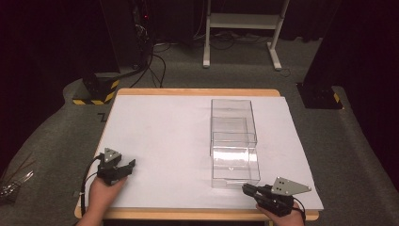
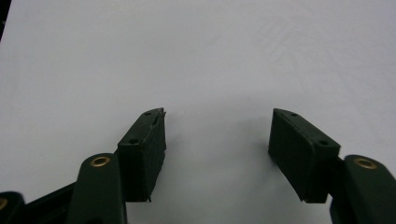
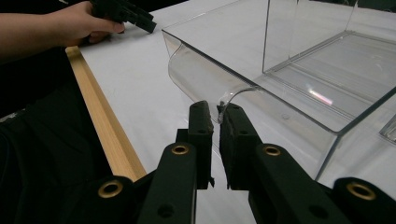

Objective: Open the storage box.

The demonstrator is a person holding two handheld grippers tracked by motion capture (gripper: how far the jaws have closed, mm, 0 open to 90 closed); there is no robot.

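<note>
White-covered table (image 1: pixel 160 136), dark carpeted room

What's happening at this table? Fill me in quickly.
A person sits at a white-covered table with tongs in each hand. The right tongs are nearly shut, their tips at the curved front lip of a clear plastic drawer that stands pulled out from its clear box; whether they actually pinch the lip is hard to tell. The left tongs are open over bare table, holding nothing.
</note>
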